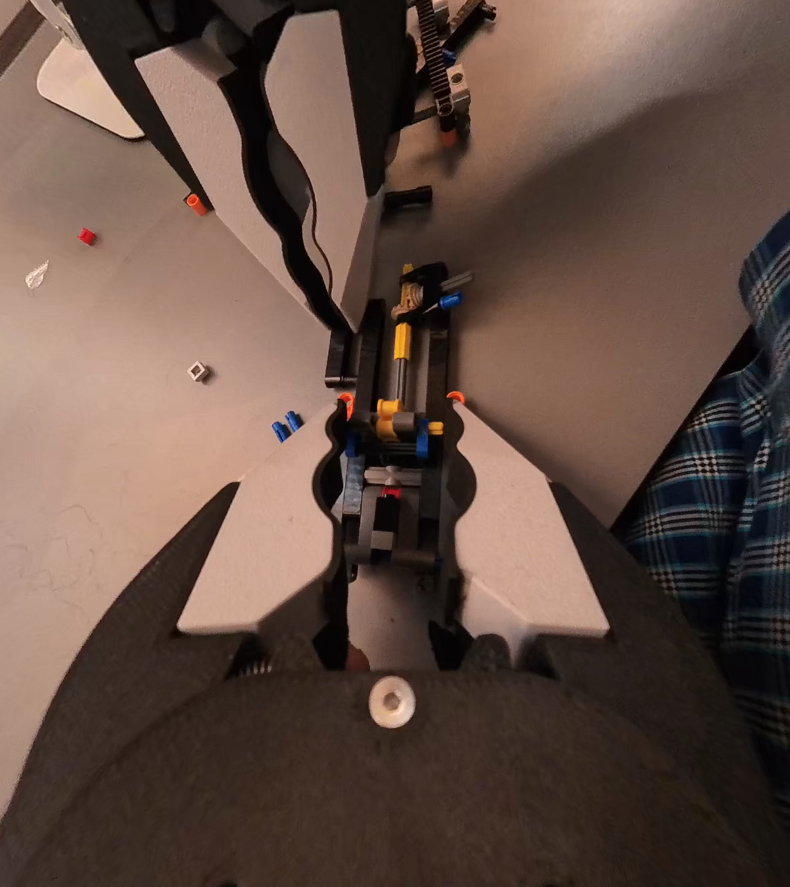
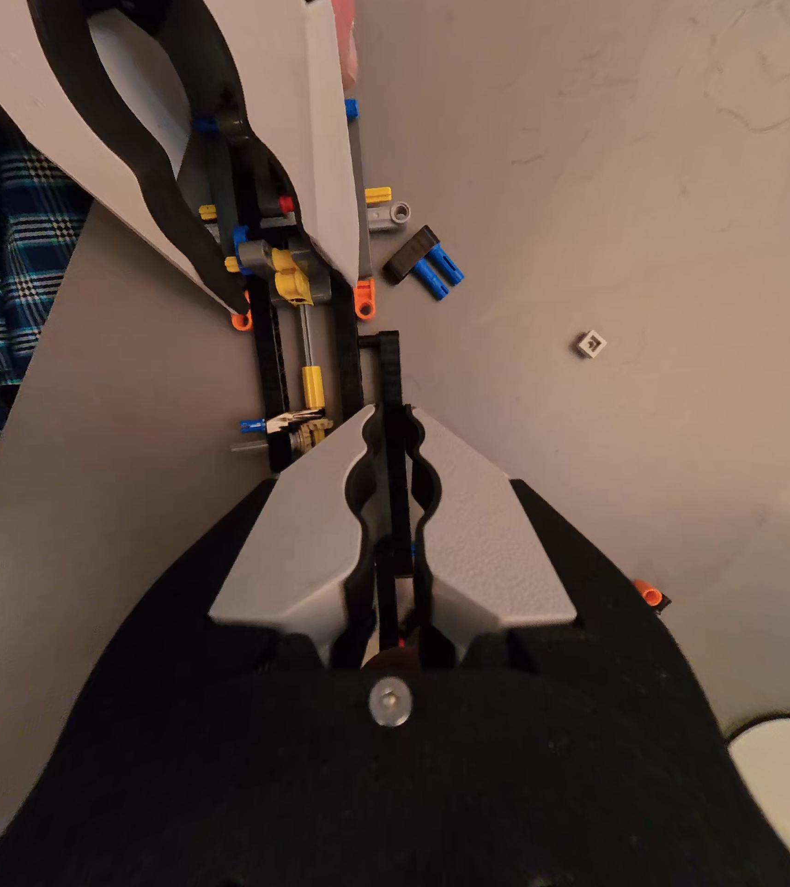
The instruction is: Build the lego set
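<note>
Pinched between the left tongs [image 1: 395,413] is the near end of the lego frame [image 1: 400,365], a long assembly of two black beams with a yellow-and-grey piston rod running down its middle; it lies on the grey surface [image 1: 95,480] and stretches straight ahead of these tongs. Orange connectors [image 1: 455,396] stick out from the frame right at the left fingertips. The right tongs [image 2: 390,408] come in from the frame's far end, opposite the left pair, and are pressed together on a black toothed strip [image 2: 390,365] that stands just beside the frame's outer beam; whether strip and beam actually touch is unclear. Outboard of the left tongs, on the side away from the person, two blue pins [image 2: 438,269] joined to a short black piece [image 2: 412,252] rest near the fingertip, with a small grey square brick [image 2: 592,343] further out and a red bush [image 1: 86,235] beyond that. A loose orange pin [image 2: 647,596] lies beside the right tongs' body. Plaid blue sleeve fabric [image 1: 767,480] fills the opposite side.
</note>
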{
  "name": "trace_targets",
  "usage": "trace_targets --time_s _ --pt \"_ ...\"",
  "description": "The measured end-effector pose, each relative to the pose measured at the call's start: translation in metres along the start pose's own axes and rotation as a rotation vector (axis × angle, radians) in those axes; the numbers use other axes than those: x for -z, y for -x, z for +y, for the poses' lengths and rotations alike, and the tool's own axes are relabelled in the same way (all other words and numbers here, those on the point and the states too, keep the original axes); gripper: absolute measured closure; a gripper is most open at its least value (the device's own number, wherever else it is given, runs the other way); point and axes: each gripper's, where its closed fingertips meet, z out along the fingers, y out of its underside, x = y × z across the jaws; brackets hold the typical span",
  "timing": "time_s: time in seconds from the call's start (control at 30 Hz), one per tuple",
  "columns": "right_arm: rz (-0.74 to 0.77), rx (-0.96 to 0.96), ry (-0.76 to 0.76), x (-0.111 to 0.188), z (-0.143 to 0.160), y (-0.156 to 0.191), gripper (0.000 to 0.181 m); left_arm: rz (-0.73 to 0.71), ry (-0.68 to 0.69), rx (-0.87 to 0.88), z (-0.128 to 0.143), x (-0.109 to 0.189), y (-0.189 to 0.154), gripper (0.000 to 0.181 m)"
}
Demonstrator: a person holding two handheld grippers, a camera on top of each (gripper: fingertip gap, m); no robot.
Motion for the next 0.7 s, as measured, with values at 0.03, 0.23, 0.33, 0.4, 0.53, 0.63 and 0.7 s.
trace_targets --time_s 0.03,0.23,0.33,0.4,0.53,0.63,0.7 --pt "-0.004 -0.005 -0.005 0.0 0.0 0.0 0.176 -0.001 -0.001 0.001 0.0 0.0 0.0 0.142" --pt "-0.019 -0.021 -0.035 0.001 -0.002 0.0 0.176 -0.006 -0.018 0.021 0.0 -0.001 0.002 0.142" --pt "-0.028 -0.021 -0.046 0.002 -0.004 0.0 0.176 0.001 -0.022 0.025 0.0 -0.001 0.002 0.142" --pt "-0.034 -0.022 -0.054 0.002 -0.006 0.0 0.173 0.005 -0.026 0.028 0.0 -0.001 0.003 0.142" --pt "-0.038 -0.002 -0.052 0.001 -0.01 -0.002 0.17 0.012 -0.031 0.03 0.001 -0.002 0.003 0.142" --pt "-0.053 0.014 -0.039 -0.004 -0.011 -0.002 0.175 0.016 -0.036 0.032 0.001 -0.002 0.004 0.142" --pt "-0.069 0.019 -0.036 -0.006 -0.012 -0.002 0.176 0.018 -0.036 0.031 0.001 -0.002 0.004 0.142"
